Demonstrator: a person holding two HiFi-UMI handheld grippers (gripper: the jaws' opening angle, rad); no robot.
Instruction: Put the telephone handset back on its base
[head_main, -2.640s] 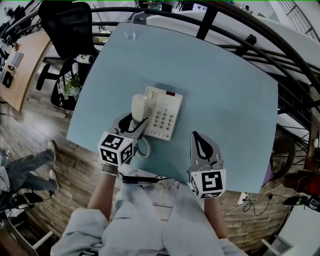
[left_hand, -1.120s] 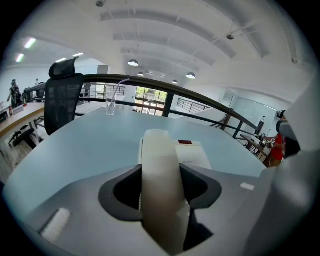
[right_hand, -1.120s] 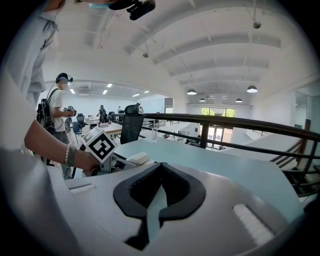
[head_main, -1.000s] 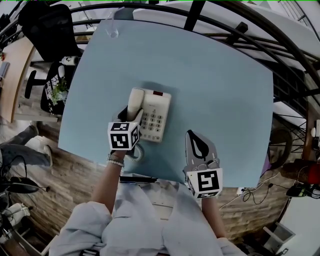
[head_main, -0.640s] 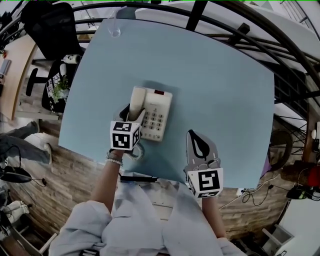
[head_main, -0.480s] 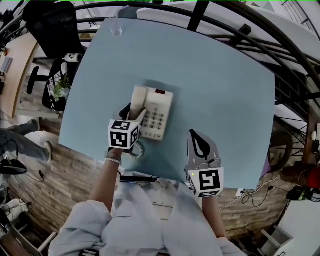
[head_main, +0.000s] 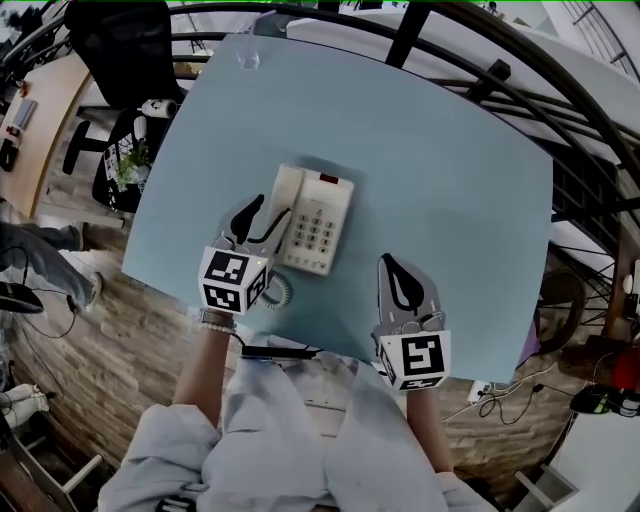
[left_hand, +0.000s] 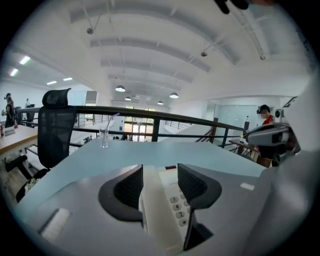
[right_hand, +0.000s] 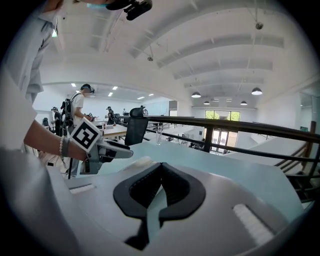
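Observation:
The cream telephone base (head_main: 322, 222) lies on the pale blue table (head_main: 450, 170). Its handset (head_main: 283, 200) rests in the cradle along the base's left side. My left gripper (head_main: 264, 217) is open, its jaws standing either side of the handset's near end. In the left gripper view the handset (left_hand: 156, 210) runs between the spread pads of the left gripper (left_hand: 160, 176), with the keypad (left_hand: 177, 207) to the right. My right gripper (head_main: 392, 268) rests shut and empty near the table's front edge, right of the phone; its pads meet in the right gripper (right_hand: 161, 169) view.
The coiled cord (head_main: 278, 292) loops by the phone's near left corner. A drinking glass (head_main: 247, 58) stands at the table's far left corner. A black railing (head_main: 520, 90) curves behind the table, and an office chair (head_main: 120, 40) stands at far left.
The left gripper held the handset over the cradle before. Now the handset lies on the base, and the gripper has opened and drawn back slightly. The right gripper has stayed put.

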